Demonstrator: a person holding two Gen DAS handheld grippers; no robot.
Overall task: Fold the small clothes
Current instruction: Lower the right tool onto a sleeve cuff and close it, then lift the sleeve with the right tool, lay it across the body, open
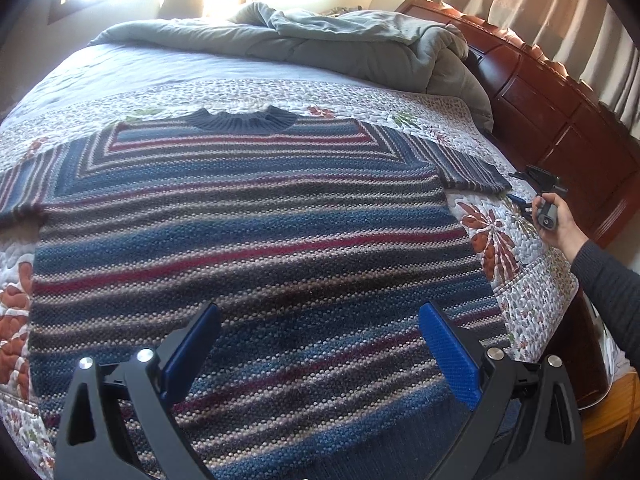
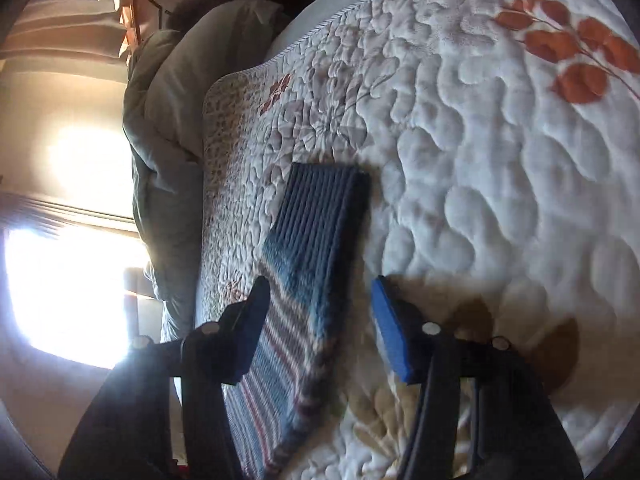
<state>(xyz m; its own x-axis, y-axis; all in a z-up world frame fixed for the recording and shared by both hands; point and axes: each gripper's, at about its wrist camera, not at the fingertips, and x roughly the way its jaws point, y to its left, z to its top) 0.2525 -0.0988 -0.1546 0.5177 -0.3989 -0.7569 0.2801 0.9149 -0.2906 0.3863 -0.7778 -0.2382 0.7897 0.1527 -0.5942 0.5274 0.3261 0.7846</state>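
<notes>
Two open claws over one striped sweater

One striped sweater [image 1: 248, 236] is lying flat on the quilt [image 1: 516, 240], its left sleeve running out of frame. Left gripper [image 1: 320, 348] is hovering wide open above the hem, holding nothing. Right gripper [image 2: 320, 320] is gaping empty around the right sleeve [image 2: 316, 220], blurred; contact unclear.

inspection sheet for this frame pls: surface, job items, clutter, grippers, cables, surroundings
Surface: quilted floral bedspread on a bed.
Job's things: striped knit sweater laid flat, front up, collar at the far side, both sleeves spread; nothing folded yet.
Clutter: grey duvet bunched at the far side of the bed.
Grippers: left gripper open above the sweater's hem; right gripper open, around the sleeve near its cuff, not closed on it.
Cables: nothing seen.
Surroundings: wooden headboard, curtains, bright window.
</notes>
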